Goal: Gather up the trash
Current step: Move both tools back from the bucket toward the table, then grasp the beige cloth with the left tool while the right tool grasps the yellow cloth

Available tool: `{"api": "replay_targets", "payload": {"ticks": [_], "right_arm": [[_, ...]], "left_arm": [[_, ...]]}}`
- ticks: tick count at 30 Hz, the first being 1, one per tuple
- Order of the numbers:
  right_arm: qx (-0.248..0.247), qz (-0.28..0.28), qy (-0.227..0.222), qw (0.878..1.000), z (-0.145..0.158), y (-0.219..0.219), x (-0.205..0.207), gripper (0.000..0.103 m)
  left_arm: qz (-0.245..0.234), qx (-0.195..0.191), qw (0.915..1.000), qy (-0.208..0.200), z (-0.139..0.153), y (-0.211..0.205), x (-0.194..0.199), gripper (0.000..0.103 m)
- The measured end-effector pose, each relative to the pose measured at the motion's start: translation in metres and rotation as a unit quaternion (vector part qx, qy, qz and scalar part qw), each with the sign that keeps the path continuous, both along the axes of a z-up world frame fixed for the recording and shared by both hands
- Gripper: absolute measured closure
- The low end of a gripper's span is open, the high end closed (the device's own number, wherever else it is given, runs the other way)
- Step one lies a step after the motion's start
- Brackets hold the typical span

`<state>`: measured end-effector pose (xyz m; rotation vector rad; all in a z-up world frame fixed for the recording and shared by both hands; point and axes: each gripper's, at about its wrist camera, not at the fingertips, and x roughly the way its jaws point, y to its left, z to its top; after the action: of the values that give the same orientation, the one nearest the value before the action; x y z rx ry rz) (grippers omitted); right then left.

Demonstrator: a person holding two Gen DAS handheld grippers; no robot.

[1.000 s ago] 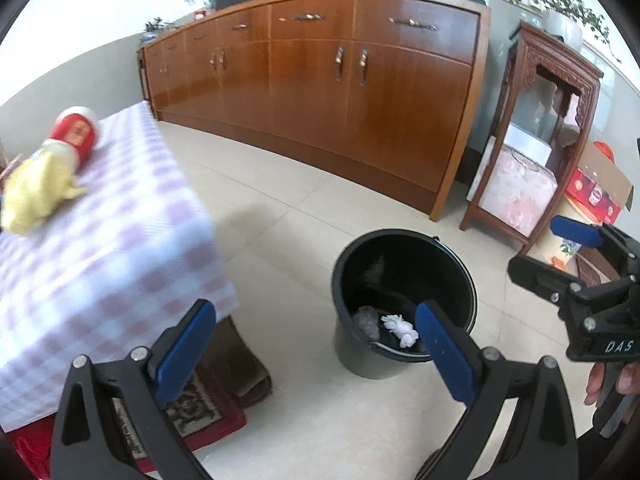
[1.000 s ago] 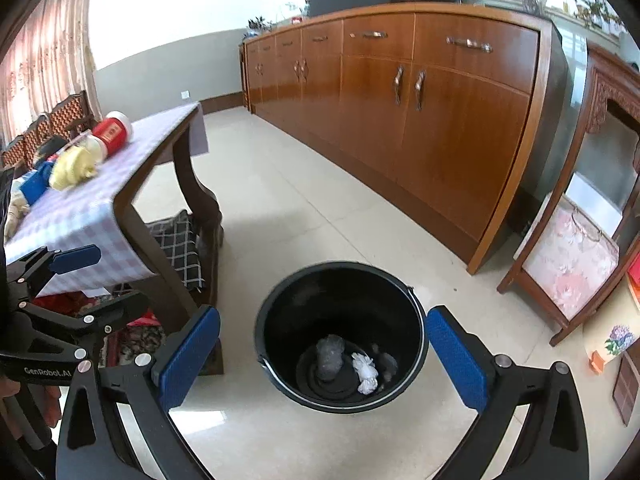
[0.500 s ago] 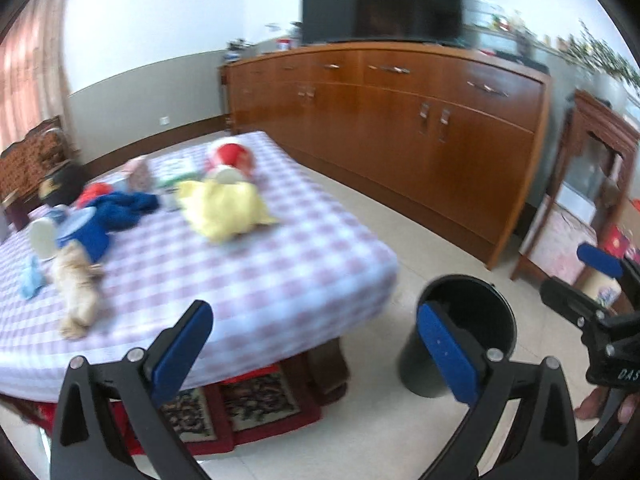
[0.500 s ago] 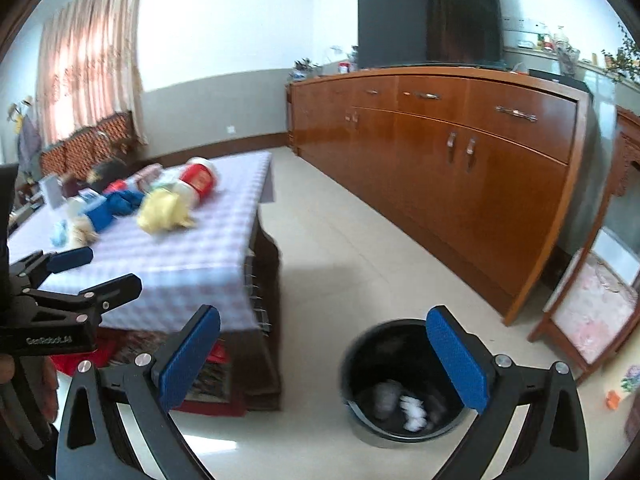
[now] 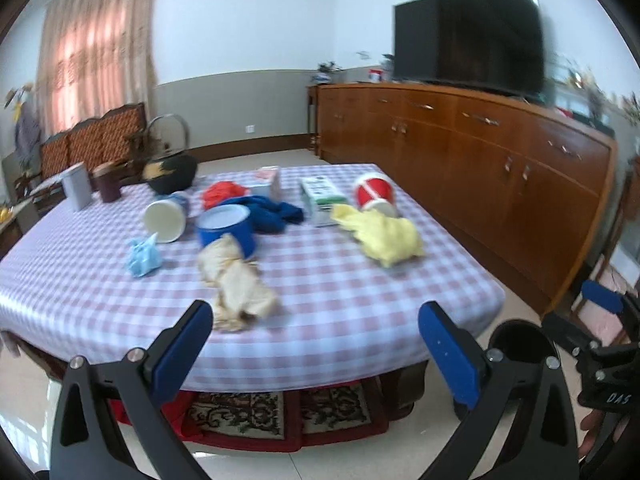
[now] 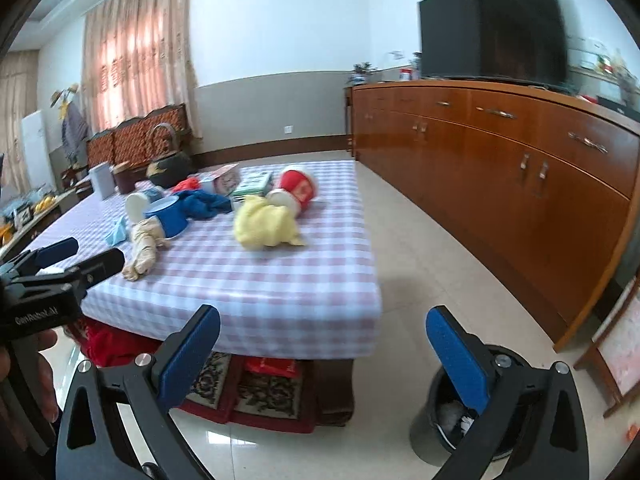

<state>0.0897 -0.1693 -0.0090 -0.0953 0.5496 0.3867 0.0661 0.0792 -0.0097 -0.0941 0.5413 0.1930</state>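
A checked tablecloth table (image 5: 340, 300) (image 6: 280, 288) carries trash: a crumpled beige wad (image 5: 236, 280) (image 6: 142, 248), a yellow wad (image 5: 384, 236) (image 6: 264, 224), a light blue scrap (image 5: 142, 258), a red cup on its side (image 5: 376, 192) (image 6: 298, 190), a blue tub (image 5: 228, 226) and blue cloth (image 5: 276, 210). The black bin (image 5: 520, 344) (image 6: 452, 420) stands on the floor at the right, with white trash inside. My left gripper (image 5: 316, 348) is open and empty before the table's front edge. My right gripper (image 6: 324, 348) is open and empty, above the floor.
A long wooden sideboard (image 5: 500, 160) with a TV (image 5: 468, 36) runs along the right. A black kettle (image 5: 170, 168), two canisters and cartons stand at the table's back. A patterned rug (image 5: 280, 412) lies under the table. Carved chairs (image 5: 92, 140) stand behind.
Both grippers have swung up and left, away from the bin toward the table. The bin has slid to the lower right of both views. Both stayed open and empty.
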Motion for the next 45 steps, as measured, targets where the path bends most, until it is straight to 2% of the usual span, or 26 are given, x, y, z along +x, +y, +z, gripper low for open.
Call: {"api": "replay_targets", "payload": {"ticks": [6,14,20,38,44,45], "right_arm": [[-0.027,0.017,0.01,0.999,0.0,0.043,0.011,0.0],[-0.043,0.026,0.014,0.999,-0.001,0.078,0.023,0.0],[-0.049,0.03,0.03,0.998,-0.008,0.092,0.043,0.0],[-0.06,0.024,0.064,0.996,-0.035,0.116,0.14,0.0],[-0.061,0.036,0.075,0.995,-0.042,0.124,0.15,0.0],[-0.061,0.037,0.076,0.995,-0.042,0.125,0.151,0.003]], "left_arm": [[0.041,0.001,0.9992,-0.004,-0.003,0.038,-0.008,0.0],[0.055,0.006,0.9984,0.006,-0.011,0.063,-0.007,0.0],[0.065,-0.001,0.9977,0.021,-0.026,0.081,0.008,0.0],[0.059,-0.01,0.9971,0.046,-0.055,0.083,0.074,0.001],[0.058,-0.014,0.9971,0.047,-0.06,0.086,0.075,0.007],[0.058,-0.016,0.997,0.048,-0.06,0.087,0.076,0.011]]}}
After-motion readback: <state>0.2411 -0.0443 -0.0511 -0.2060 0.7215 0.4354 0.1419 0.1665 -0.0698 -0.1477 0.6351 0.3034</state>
